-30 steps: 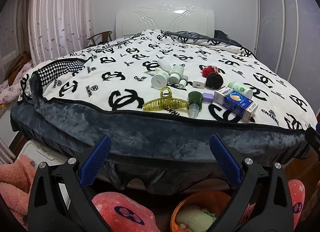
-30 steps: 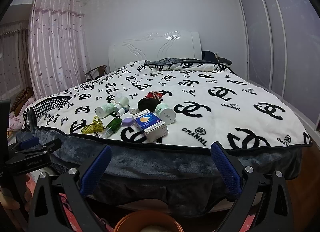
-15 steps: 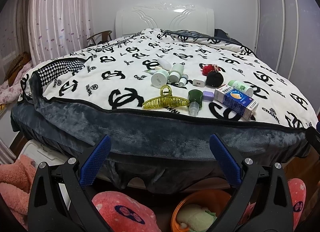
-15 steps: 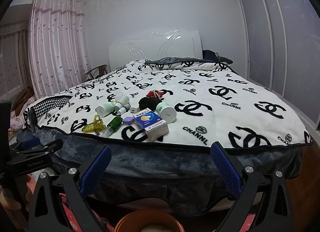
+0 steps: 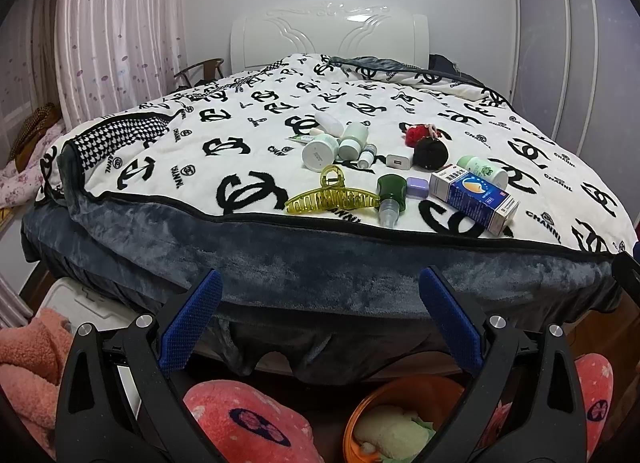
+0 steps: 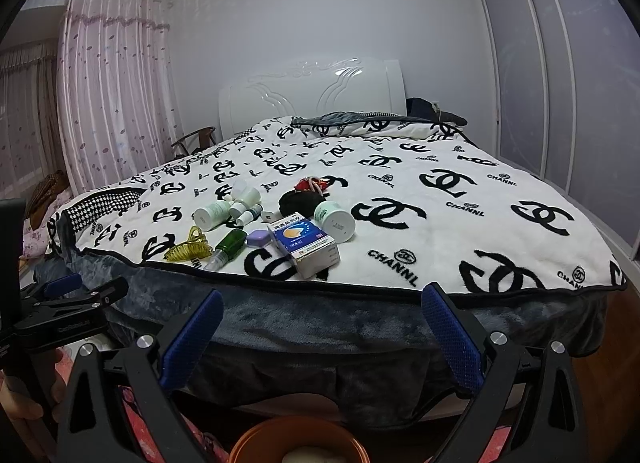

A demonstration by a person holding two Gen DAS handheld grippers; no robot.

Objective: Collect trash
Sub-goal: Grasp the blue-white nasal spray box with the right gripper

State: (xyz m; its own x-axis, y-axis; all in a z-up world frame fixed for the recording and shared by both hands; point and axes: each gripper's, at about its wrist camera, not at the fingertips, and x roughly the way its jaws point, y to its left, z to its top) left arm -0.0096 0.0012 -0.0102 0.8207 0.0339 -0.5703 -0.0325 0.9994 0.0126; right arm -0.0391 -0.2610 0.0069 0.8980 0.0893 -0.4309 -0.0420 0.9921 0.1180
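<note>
Clutter lies near the bed's front edge: a yellow hair claw [image 5: 332, 196] [image 6: 188, 248], a green spray bottle [image 5: 390, 195] [image 6: 226, 246], a purple case [image 5: 417, 187] [image 6: 258, 239], a blue and white box [image 5: 474, 199] [image 6: 306, 247], white jars [image 5: 320, 149] [image 6: 212, 214], a green-labelled jar [image 5: 482, 170] [image 6: 335, 219], a white charger [image 5: 398, 162] and black and red pompoms [image 5: 430, 151] [image 6: 302, 199]. An orange bin [image 5: 400, 419] [image 6: 298, 443] with crumpled tissue sits on the floor below. My left gripper [image 5: 320, 295] and right gripper [image 6: 320, 311] are both open and empty, in front of the bed edge.
The bed has a white logo blanket [image 5: 240, 143] over a grey quilt [image 5: 320, 259]. Pink slippers [image 5: 244, 419] flank the bin. A white storage box [image 5: 88, 303] is under the bed at left. The left gripper shows in the right wrist view [image 6: 60, 303]. Wardrobe doors [image 6: 560, 83] stand at right.
Both views have shifted slightly, with the items appearing a little lower and closer. Both grippers remain open and nothing on the bed has moved.
</note>
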